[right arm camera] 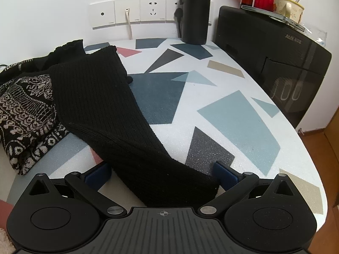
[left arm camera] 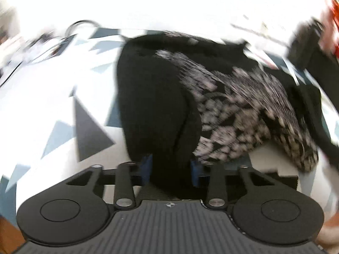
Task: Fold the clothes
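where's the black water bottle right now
In the right wrist view, the black water bottle stands upright at the far edge of the table, against the wall by the wall sockets and just left of the black appliance.

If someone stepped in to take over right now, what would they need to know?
Left tool: shut on a bunched black part of the sweater; its view is blurred.
Right tool: open, with the black ribbed sleeve lying between its fingers, not gripped.
The patterned body of the sweater lies crumpled on the table, to the left of the sleeve.
Done: no tidy fold shows yet.
Left: probably grip the sleeve, lay it across the body, then fold the rest.
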Tool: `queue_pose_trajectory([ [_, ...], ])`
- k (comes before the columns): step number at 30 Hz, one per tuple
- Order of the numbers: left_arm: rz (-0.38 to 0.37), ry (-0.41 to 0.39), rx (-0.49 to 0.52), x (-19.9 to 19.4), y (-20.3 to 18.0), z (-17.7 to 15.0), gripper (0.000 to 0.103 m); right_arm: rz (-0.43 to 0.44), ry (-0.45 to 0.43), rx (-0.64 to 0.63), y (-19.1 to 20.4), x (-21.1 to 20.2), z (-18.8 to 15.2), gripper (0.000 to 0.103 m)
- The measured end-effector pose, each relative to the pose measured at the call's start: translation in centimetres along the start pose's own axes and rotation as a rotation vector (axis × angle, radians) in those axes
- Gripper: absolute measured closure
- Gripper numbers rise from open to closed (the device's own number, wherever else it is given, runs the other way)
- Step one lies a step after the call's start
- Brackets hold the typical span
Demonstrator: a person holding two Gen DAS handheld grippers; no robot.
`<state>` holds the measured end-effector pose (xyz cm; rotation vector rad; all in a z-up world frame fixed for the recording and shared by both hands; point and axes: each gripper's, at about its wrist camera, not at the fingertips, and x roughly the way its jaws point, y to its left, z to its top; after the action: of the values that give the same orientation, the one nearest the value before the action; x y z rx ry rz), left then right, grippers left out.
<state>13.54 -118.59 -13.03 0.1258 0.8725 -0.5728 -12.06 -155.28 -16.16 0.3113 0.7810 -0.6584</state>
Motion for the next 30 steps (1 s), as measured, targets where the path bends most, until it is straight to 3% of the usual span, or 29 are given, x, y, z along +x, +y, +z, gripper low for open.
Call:
queue_pose_trajectory([
  [4, 0.028, -0.109, -0.111, -2.1, 1.9, 0.6, 0.082, -0.006, 0.01, 0.009, 0.1, 0.1, 0.2, 0.001],
  [7, -0.002, -0.19, -0.104, -3.8, 1.8, 1.9, 0.084, -0.005, 0.06, 0.024, 0.0, 0.3, 0.9, 0.001],
  [11, -0.094, -0.29, -0.111, -5.5, 1.3, 4.0, 0.087, 0.022, 0.084, 0.099, -1.1, -1.1, 1.5, 0.001],
  [15, -0.187, -0.375, -0.077, -6.4, 0.2, 6.1, 0.093, 0.006, 0.112, 0.076, -1.6, -2.3, 0.8, 0.001],
  [19, -0.247, -0.383, -0.046, -5.6, -0.2, 7.4, 0.093, -0.059, 0.138, -0.004, -1.1, -2.5, -0.1, 0.001],
  [22, -0.256, -0.32, -0.07, -4.2, 1.2, 7.5, 0.092, -0.125, 0.133, -0.054, -0.1, -2.4, -0.1, 0.001],
  [24, -0.263, -0.271, -0.088, -3.4, 2.4, 7.3, 0.074, -0.13, 0.132, -0.065, 0.3, -2.2, 0.3, 0.001],
  [25, -0.26, -0.245, -0.089, -3.2, 2.9, 7.1, 0.041, -0.131, 0.136, -0.07, 0.6, -2.0, 0.4, 0.001],
  [26, -0.254, -0.219, -0.088, -3.0, 3.3, 6.8, 0.018, -0.132, 0.141, -0.074, 0.8, -1.7, 0.6, 0.001],
  [30, -0.254, -0.122, 0.011, -2.6, 3.1, 4.4, 0.015, -0.135, 0.151, -0.051, 1.4, -0.9, 1.0, 0.001],
])
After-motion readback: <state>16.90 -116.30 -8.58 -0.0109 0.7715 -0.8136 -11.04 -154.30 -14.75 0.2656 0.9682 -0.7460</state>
